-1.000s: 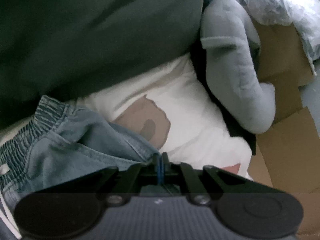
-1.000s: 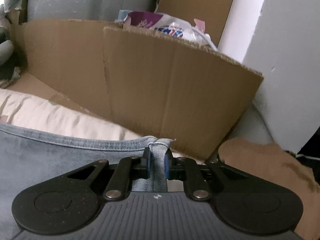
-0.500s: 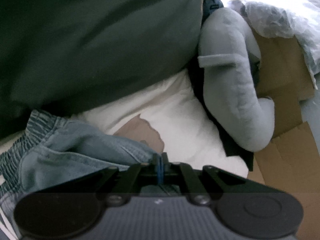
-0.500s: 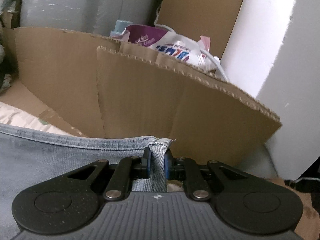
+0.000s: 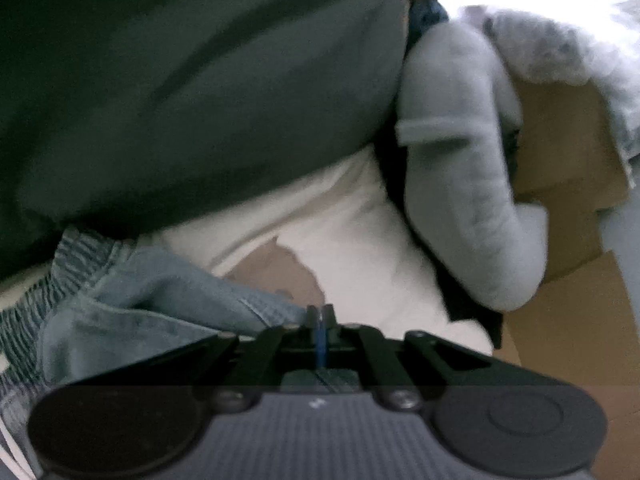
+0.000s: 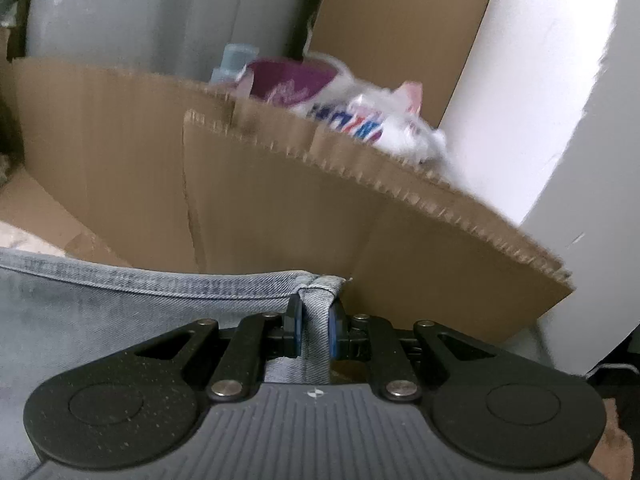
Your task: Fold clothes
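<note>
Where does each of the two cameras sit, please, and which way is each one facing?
Left wrist: sits on the left hand-held gripper, looking along its shut fingers, down at denim shorts on white bedding, a dark pillow behind.
Right wrist: sits on the right hand-held gripper, whose fingers pinch a denim hem, facing a cardboard box.
Shared: denim, probably the same garment.

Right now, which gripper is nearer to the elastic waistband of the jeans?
Left. The left gripper is shut on the jeans near the elastic waistband. The right gripper pinches a hem corner; no waistband shows in its view.
</note>
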Available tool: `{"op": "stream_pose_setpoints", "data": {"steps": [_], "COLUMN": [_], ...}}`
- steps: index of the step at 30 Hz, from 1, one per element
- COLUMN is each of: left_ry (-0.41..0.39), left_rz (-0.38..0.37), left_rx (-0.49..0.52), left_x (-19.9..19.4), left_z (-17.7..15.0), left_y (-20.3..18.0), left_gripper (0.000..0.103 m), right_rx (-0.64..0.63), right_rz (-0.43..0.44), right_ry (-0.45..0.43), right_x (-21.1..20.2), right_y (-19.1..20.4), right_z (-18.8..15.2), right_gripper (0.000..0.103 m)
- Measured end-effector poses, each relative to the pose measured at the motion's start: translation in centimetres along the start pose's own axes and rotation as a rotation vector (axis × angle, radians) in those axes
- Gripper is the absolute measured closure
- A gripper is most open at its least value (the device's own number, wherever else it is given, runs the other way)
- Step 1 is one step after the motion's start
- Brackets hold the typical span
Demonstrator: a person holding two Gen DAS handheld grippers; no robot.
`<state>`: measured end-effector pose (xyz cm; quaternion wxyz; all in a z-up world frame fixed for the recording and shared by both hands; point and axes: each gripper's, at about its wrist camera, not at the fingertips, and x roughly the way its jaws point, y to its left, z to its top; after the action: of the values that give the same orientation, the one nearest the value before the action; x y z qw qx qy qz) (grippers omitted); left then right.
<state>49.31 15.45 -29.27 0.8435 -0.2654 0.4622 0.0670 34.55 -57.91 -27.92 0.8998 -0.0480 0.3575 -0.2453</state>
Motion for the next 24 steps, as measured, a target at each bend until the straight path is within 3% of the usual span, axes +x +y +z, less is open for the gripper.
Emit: {"op": "stream_pose_setpoints", "data": {"steps": [7,11,14,24], "left_ry": [0.028,0.032,0.028,0.001], "left_rz": [0.014,0.003,0.012,0.103], "left_rx": [-0.01,0.051,0.098,0.245], "left_x": [1.4,0.1,-1.2,-3.0], "left_z": [0.0,0.6,1.2,3.2], "left_y": [-0.1,-0.3,0.1,3.1], "left_gripper": [0.099,0.092,0.092,0.093], "right_rx": [-0.024,0.021,0.031,0.002], "right_rz": [0.001,-0.02,-0.016,0.146], "right_ry": [0.077,0.114,0.122,0.059], "right_x": [3.2,3.5,2.9,0.0], "right_y": [1.6,1.5,1.8,6.3], "right_z": [-1.1,-1.5,-2.1,-2.0], "right_gripper": [0.091,0.074,0.072,0.072]}}
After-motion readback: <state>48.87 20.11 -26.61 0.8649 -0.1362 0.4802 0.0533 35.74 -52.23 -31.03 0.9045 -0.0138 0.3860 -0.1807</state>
